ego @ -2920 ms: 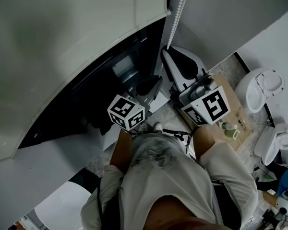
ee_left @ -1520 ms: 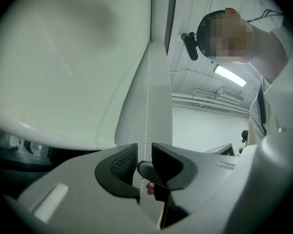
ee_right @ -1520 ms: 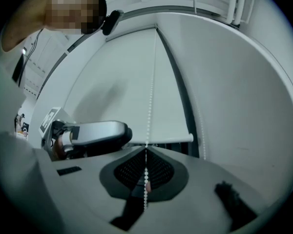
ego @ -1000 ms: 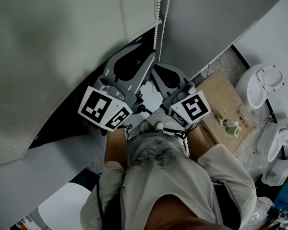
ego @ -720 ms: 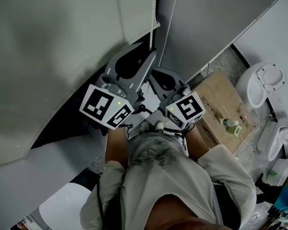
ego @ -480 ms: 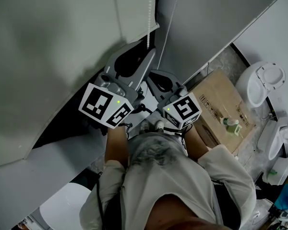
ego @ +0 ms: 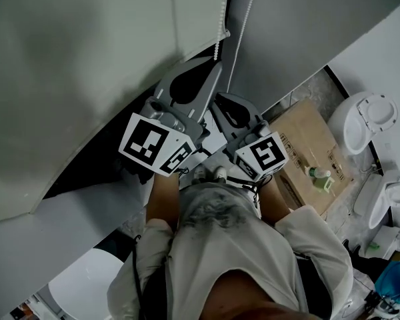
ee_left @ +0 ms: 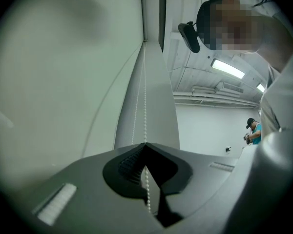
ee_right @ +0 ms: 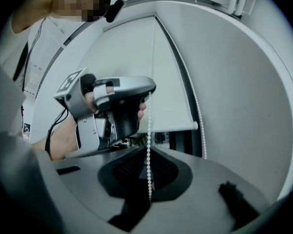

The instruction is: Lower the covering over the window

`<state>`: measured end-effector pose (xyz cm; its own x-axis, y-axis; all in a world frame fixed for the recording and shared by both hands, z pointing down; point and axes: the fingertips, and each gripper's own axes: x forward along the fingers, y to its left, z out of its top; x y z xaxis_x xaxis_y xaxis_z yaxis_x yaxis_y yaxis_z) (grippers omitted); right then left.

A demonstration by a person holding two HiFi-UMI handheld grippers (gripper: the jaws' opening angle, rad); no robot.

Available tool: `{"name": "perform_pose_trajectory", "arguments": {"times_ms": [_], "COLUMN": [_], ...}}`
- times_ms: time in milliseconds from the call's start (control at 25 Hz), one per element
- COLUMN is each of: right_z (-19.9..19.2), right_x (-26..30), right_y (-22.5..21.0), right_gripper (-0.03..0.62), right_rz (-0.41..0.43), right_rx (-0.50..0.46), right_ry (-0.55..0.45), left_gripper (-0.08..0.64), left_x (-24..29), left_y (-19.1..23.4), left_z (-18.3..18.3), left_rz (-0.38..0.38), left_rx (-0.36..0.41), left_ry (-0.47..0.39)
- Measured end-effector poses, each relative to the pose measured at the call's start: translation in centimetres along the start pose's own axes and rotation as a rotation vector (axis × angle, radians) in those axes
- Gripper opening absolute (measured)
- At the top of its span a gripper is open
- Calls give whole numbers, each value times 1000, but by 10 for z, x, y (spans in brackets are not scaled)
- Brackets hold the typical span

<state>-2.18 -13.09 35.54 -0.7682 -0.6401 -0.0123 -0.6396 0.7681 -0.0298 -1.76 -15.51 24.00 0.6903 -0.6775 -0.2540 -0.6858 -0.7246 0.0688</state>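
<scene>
1. Pinching the bead chain (ee_left: pixel 145 96) in the left claw (ee_left: pixel 145 144), pressed shut on it, up close to the bottom edge of the blind (ego: pixel 87 65)
2. Pinching what looks like the same strand lower down in the right claw (ee_right: pixel 150 150), just starting to open, with the beads between its jaws
3. Hanging only part way down for now, that blind, with the dark window (ego: pixel 97 157) showing under its bottom bar (ee_right: pixel 171 126)
4. Could lose the chain by pulling too fast: small, round, smooth-looking beads, easy to slide out of a thin pinch, more so with one claw letting go
5. Could send the blind up, not down, by grabbing the second strand (ee_right: pixel 198 106), hanging free just beside the held one
6. Could jam or snap the chain by tugging it sideways; better to pull straight down along it
7. Could knock the two claws together, one just above the other and very near
8. Standing next to a cardboard box (ego: pixel 307 142) on the floor, with a small green bottle (ego: pixel 318 177) on top and white toilet bowls (ego: pixel 367 122) further right; all well apart from the chain, so not in the way
9. Nothing seen between the claws and the chain; far off, a person in a teal top (ee_left: pixel 254 129), not close enough to matter
</scene>
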Motion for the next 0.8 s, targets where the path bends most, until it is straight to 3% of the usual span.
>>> {"name": "perform_pose_trajectory", "arguments": {"times_ms": [160,400,800], "right_z": [28,76,121], "right_x": [-11,-26,-16], "right_y": [-8,-19,-21], "right_gripper": [63,71,84], "right_rz": [-6,-35,-20], "right_rx": [24,7,-39], "right_ry": [-88,-208,-296], "left_gripper": [8,8,8], "left_x": [-2,-9,-16], "left_y": [4,5,7], "left_z": [-18,-36,-60], "left_rz": [13,15,15], "left_rx": [-8,-44,-72], "left_ry": [37,64,106]}}
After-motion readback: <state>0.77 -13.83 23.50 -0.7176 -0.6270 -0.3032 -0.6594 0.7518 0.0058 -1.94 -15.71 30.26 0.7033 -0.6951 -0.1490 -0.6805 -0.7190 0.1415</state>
